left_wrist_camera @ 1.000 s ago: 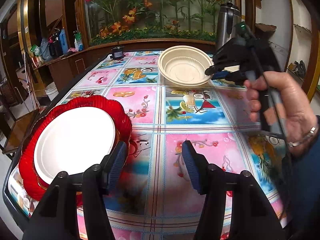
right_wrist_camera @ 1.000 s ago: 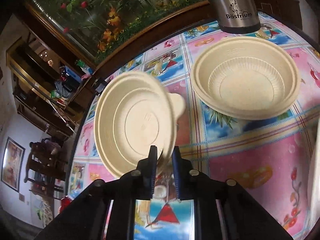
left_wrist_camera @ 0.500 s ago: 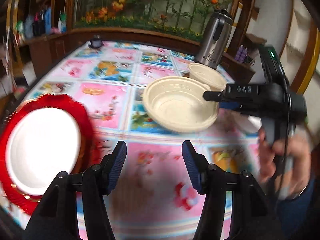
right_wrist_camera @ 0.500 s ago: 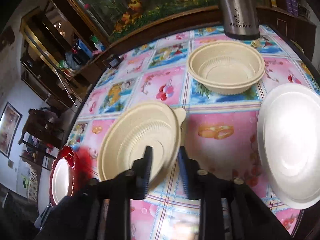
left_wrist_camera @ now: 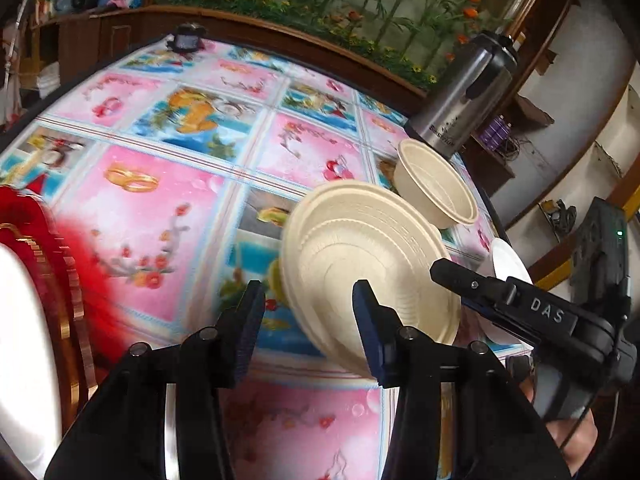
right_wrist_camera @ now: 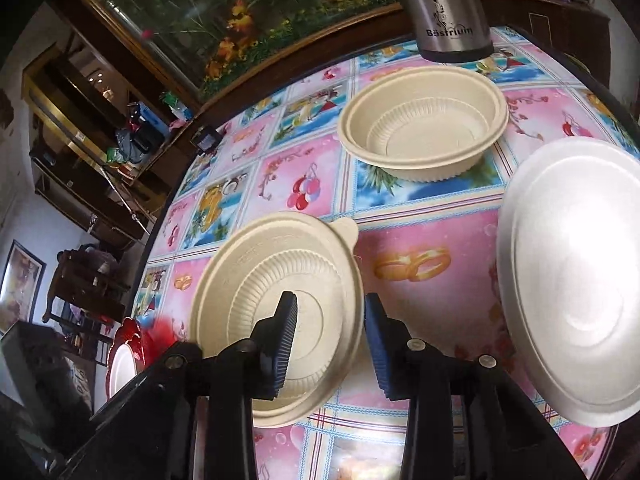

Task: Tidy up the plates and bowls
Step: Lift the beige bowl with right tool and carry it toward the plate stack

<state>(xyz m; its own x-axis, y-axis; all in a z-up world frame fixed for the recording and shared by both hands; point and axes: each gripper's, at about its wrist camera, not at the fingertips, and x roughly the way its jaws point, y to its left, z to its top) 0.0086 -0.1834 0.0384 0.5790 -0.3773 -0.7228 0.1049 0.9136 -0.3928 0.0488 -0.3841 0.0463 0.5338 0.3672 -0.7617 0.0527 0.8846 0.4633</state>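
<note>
Bowls of thin beige moulded fibre are the items under handling. One bowl (right_wrist_camera: 280, 312) lies tilted on the tablecloth (right_wrist_camera: 420, 240) just ahead of the right gripper (right_wrist_camera: 330, 344), whose jaws have just been opening; its rim sits between the parted pads, with no visible pressure. A second bowl (right_wrist_camera: 424, 136) stands upright near the steel flask (right_wrist_camera: 444, 4); a white plate (right_wrist_camera: 568, 280) lies to the right. Left gripper (left_wrist_camera: 306, 324) has just been closing, jaws still apart, the bowl's edge overlapping one pad, contact unclear. Judged light, fairly stiff, easily crushed: take it by the rim or tab (right_wrist_camera: 346, 228), gently.
</note>
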